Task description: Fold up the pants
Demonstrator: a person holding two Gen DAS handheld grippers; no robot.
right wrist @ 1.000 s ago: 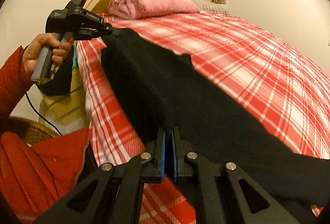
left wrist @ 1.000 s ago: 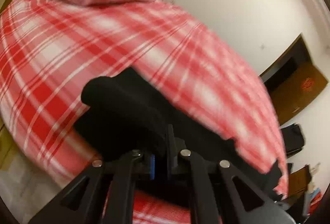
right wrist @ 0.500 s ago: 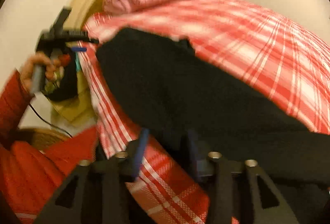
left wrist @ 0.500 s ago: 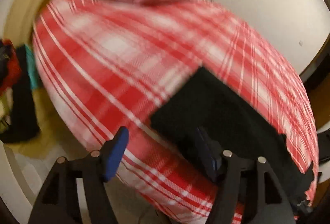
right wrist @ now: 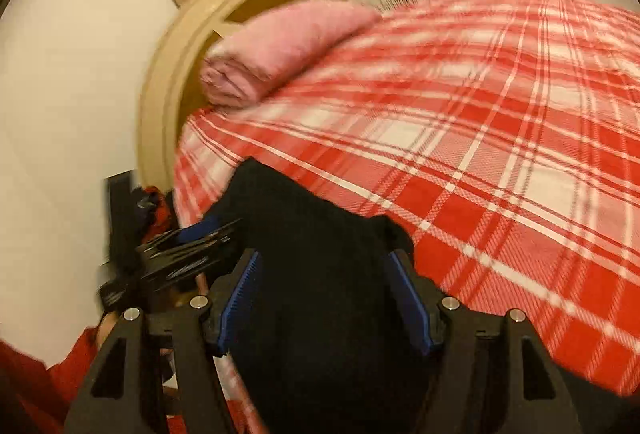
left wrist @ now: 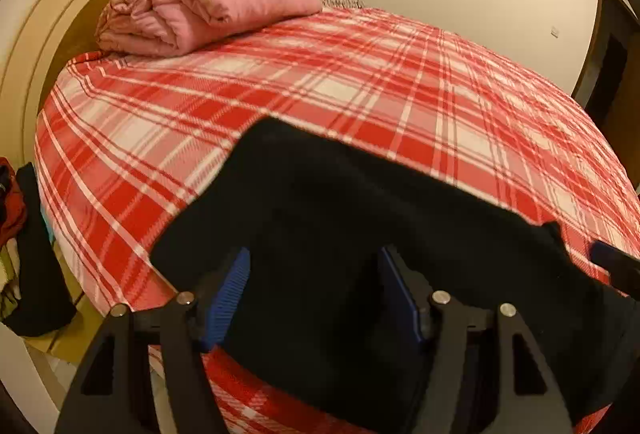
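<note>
Pants [left wrist: 360,218], black, lie on your red-and-white plaid bedspread [left wrist: 360,82] at the near edge of the bed, with the far edge of the fabric running diagonally across the plaid. Part of the cloth hangs over the bedside below both tools.

Left gripper [left wrist: 316,294]: your fingers are spread wide, blue pads [left wrist: 230,294] facing each other, with the black fabric lying between and beneath them. No pinch is visible.

Right gripper [right wrist: 326,298]: your fingers are likewise spread apart, blue pads [right wrist: 412,302] on either side of the black cloth. Whether the pads touch the fabric cannot be told. In the right wrist view, the left gripper appears blurred just beside the right tool, at the left edge of the pants.

Reference items: a folded pink blanket [left wrist: 200,10] rests at the head of the bed against the rounded cream headboard [left wrist: 52,18]. A red sleeve [right wrist: 36,374] shows at the lower left of the right wrist view.
</note>
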